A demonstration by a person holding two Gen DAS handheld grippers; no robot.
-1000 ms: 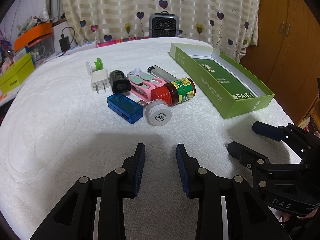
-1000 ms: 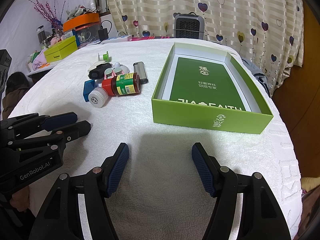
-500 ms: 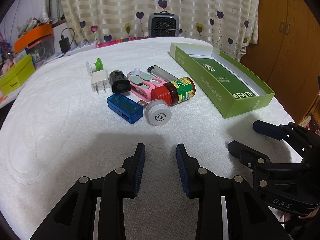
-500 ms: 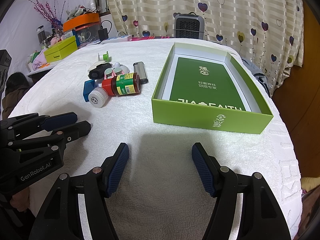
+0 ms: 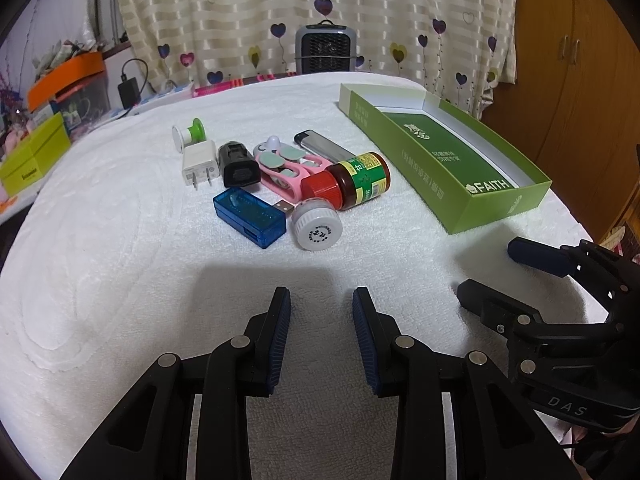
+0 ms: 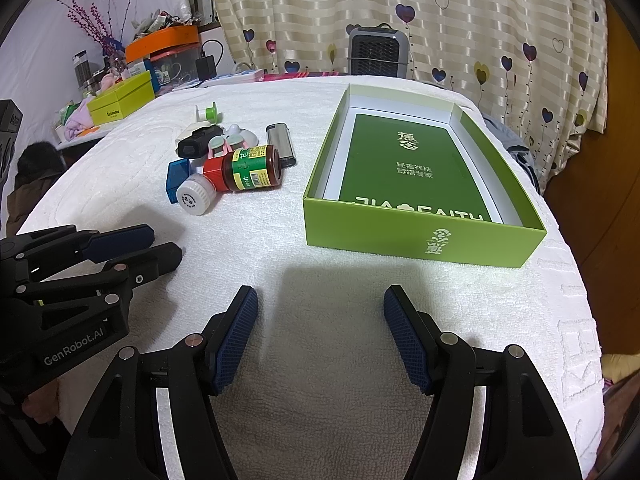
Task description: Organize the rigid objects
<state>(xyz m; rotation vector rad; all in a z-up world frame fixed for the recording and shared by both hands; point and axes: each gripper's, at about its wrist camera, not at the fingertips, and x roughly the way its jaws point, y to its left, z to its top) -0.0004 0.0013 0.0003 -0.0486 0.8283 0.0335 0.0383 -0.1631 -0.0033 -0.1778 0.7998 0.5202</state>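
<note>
Fluffy white towel [image 5: 120,264], rectangular cardboard box [image 6: 424,236]

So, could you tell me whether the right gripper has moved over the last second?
No. The right gripper sits at the same spot against the green box, open and empty above the white cloth.

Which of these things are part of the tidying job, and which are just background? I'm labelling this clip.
Job:
green box, open
brown bottle
white bottle
blue USB device
pink clip
lighter
black adapter
white charger
green spool

Lying about:
heater
orange box
curtain
wardrobe
</note>
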